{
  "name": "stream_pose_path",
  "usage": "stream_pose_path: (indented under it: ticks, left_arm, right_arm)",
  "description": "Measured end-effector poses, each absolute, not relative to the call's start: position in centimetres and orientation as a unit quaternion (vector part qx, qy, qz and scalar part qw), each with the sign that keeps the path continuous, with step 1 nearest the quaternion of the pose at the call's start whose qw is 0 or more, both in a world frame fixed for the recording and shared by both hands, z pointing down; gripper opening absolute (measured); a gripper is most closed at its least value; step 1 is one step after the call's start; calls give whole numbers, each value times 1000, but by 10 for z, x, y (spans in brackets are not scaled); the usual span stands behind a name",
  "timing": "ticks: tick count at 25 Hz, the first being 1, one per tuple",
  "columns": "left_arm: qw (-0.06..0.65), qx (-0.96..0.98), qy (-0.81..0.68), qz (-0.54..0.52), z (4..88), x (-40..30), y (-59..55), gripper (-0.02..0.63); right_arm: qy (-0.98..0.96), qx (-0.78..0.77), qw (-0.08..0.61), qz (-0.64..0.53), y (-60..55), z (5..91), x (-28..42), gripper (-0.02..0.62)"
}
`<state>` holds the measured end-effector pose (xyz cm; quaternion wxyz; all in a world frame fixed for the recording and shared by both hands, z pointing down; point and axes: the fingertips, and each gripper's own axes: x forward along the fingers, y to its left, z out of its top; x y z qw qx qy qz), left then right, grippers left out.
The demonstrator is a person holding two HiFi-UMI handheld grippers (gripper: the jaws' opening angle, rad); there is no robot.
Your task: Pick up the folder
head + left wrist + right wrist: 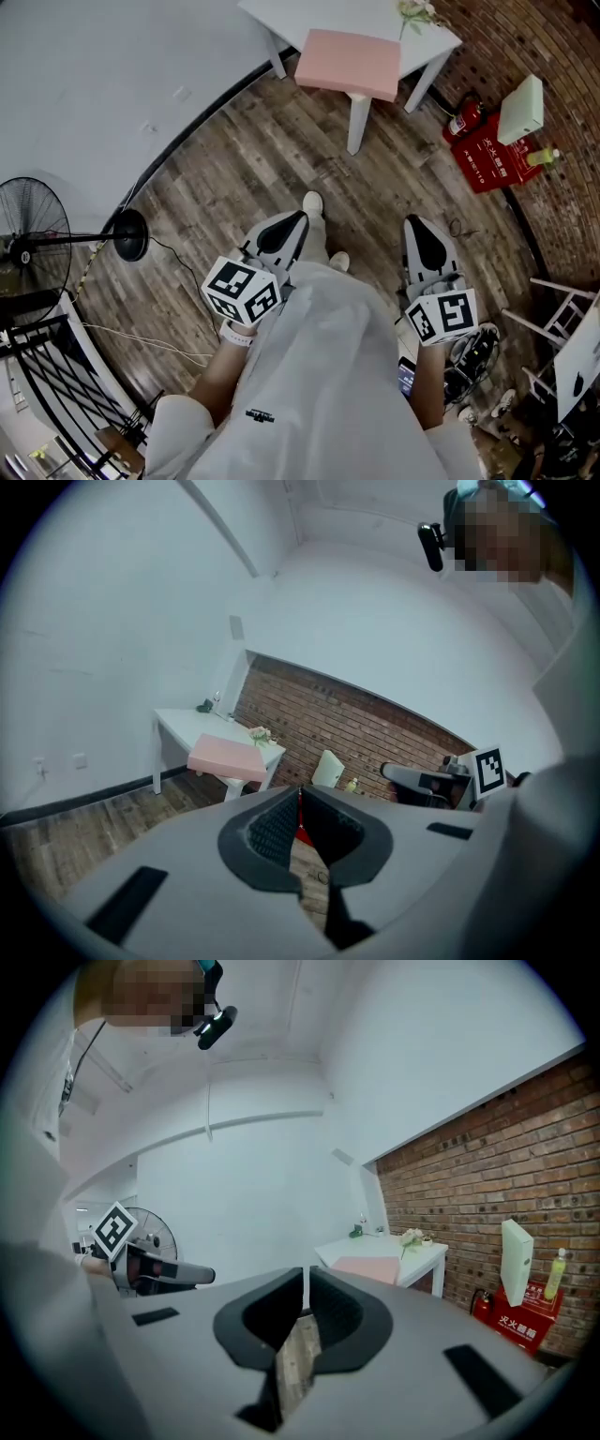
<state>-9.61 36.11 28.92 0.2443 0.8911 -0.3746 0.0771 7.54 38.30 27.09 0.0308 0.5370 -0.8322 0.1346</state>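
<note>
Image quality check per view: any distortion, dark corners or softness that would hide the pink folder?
Head view: evenly lit, sharp, edges bent by the wide lens; pink folder plain on the white table. Left gripper view: fisheye, black corners, left claw slightly soft, folder small but readable. Right gripper view: same black corners, brick wall bowed, folder pale, low contrast.

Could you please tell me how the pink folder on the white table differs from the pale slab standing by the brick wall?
Colour: the folder is pink; the slab is pale, nearly white. Pose: the folder lies flat, while the slab stands upright. Place: the folder rests on the white table, overhanging its edge; the slab stands at the red box down by the floor. Both are flat rectangles.
</note>
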Motion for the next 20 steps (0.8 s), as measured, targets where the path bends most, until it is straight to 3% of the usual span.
stream_pose_path:
  ticks: [20]
  left_arm:
    - [261,883,-386,64,300,-98,245,25]
  right_arm:
    - [-843,519,48,135,263,274,64,31]
